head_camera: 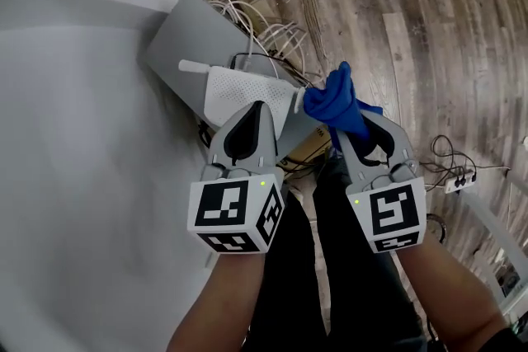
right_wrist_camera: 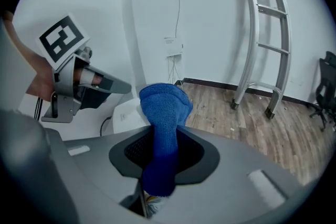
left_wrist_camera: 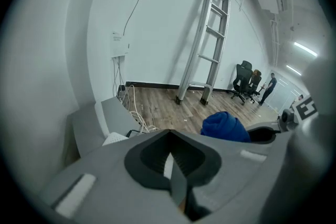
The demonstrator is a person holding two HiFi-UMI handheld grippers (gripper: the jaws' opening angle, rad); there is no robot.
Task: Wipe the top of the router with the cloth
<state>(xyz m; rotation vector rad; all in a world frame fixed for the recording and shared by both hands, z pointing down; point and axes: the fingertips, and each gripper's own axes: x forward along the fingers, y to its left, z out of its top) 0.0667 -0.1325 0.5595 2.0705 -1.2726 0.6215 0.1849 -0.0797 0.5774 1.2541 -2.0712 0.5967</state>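
**A:** Where's the cloth?

**B:** The blue cloth (head_camera: 337, 99) is bunched and clamped in the right gripper (head_camera: 351, 118), just beside the right end of the white router (head_camera: 243, 91) on the grey box (head_camera: 186, 37).

**A:** And the left gripper (head_camera: 257, 107)?

**B:** Its jaws are pressed together on nothing, above the router's near edge (contact unclear).

**A:** How should the wipe go?

**B:** I'd lay the bunch on the top and sweep lightly toward the antenna (head_camera: 194, 66), so the router doesn't slide into the cables (head_camera: 264, 37).
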